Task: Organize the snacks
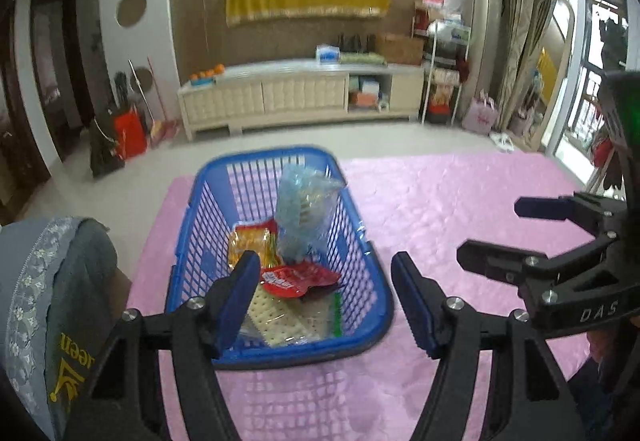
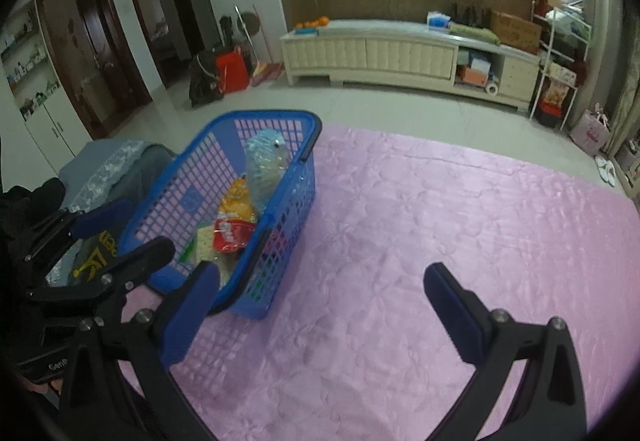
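A blue plastic basket (image 1: 360, 305) stands on a pink quilted cloth (image 1: 460, 209); it also shows in the right wrist view (image 2: 288, 197). Inside lie a red packet (image 1: 298, 278), an orange-yellow packet (image 1: 250, 241), a clear pack of crackers (image 1: 280, 317) and an upright bluish clear bag (image 1: 304, 205). My left gripper (image 1: 326, 297) is open and empty, hovering over the basket's near end. My right gripper (image 2: 320, 301) is open and empty above bare cloth, right of the basket; it shows at the right of the left wrist view (image 1: 490, 233).
A grey-blue cushioned seat back (image 1: 56, 301) stands at the cloth's left edge. Beyond the cloth are a tiled floor, a low cream cabinet (image 1: 300, 93) against the far wall, a metal rack (image 1: 444, 73) and bags at the right.
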`<state>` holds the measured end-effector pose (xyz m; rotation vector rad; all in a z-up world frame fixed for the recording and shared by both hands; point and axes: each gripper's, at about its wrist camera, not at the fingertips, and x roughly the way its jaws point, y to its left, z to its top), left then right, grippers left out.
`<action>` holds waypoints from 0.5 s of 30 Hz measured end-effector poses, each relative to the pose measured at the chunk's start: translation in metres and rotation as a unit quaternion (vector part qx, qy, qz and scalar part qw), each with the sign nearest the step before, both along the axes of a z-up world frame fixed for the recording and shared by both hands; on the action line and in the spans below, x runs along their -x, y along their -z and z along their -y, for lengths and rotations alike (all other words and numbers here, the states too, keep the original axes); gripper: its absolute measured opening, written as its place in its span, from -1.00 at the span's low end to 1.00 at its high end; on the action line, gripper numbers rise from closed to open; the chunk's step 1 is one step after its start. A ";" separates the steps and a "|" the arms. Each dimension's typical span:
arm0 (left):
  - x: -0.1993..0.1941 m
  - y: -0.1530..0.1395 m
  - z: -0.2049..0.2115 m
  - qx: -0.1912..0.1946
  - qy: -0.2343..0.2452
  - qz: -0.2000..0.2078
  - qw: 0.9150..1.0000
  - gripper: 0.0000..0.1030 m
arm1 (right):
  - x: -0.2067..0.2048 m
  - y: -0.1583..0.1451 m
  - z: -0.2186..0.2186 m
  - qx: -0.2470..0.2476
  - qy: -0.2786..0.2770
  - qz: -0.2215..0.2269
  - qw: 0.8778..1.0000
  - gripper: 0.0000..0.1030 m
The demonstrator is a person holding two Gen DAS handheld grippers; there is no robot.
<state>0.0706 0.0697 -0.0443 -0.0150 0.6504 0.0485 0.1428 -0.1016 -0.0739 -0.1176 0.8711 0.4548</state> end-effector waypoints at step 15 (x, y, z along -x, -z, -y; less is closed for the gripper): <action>0.085 -0.053 0.054 0.007 0.011 0.087 0.996 1.00 | 0.101 -0.074 0.051 -0.012 0.032 0.110 0.993 1.00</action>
